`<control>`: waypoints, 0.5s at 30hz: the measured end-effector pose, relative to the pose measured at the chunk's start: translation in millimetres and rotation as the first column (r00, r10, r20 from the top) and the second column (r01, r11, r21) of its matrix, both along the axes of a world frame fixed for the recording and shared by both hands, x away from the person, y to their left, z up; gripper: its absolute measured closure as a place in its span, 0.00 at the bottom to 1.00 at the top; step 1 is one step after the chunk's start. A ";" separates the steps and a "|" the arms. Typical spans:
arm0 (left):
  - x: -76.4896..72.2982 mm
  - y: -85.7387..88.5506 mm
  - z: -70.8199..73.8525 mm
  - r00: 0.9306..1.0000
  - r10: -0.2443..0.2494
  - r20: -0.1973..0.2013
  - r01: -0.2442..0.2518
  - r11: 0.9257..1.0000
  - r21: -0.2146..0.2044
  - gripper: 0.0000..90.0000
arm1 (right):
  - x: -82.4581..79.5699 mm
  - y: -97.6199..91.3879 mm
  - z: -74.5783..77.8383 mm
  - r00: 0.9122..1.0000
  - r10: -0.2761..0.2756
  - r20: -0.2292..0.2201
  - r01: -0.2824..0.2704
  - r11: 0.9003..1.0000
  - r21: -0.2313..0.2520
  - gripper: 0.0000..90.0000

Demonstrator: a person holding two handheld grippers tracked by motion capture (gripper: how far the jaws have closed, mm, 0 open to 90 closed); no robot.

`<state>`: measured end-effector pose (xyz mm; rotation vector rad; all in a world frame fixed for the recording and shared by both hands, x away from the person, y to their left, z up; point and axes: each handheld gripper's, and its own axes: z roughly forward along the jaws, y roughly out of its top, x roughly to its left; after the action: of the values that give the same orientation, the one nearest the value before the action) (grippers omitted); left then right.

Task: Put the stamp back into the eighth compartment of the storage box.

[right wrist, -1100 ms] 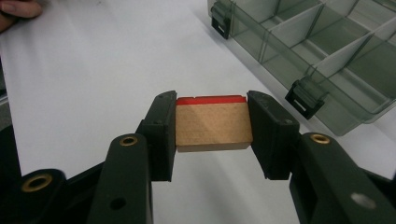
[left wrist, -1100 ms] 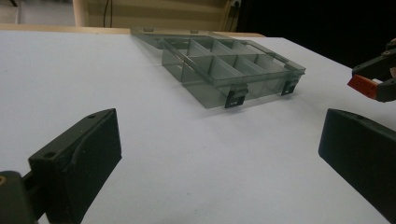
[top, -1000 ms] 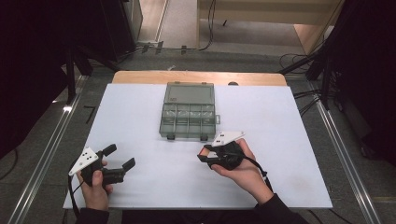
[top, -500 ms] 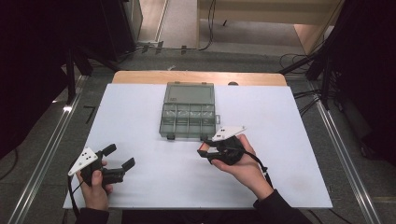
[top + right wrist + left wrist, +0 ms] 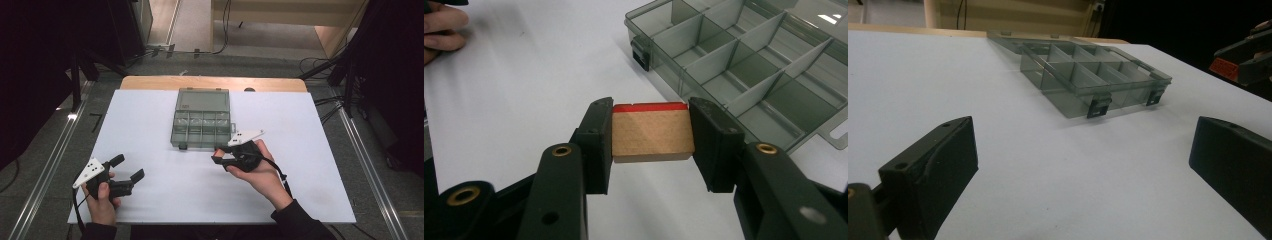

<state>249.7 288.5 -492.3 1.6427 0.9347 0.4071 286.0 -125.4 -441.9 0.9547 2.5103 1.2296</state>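
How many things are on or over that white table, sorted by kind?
Clear grey compartment box, lid open: 1
Wooden block with a red edge, clamped in the right gripper: 1
Hand-held grippers, counting the open left gripper: 2
Total: 4

Right gripper [image 5: 218, 155] with wooden block [image 5: 651, 131] clamped in jaws: shifted slightly up and left in high view, now closer to front right corner of compartment box [image 5: 202, 131]. A second ago it sat a bit lower and farther right on white table [image 5: 310, 150]. Grey plate on top now nearly level with box front edge. Right hand [image 5: 255, 167] and forearm followed, reaching farther in.
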 end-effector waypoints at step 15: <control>-0.3 0.1 0.0 1.000 -0.002 0.002 0.002 1.000 -0.001 0.00 | 10.1 -4.7 2.8 1.000 -0.017 -0.005 0.017 1.000 0.016 0.60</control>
<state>249.4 288.6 -492.3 1.6420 0.9320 0.4067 296.1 -130.1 -439.1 0.9818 2.4948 1.2463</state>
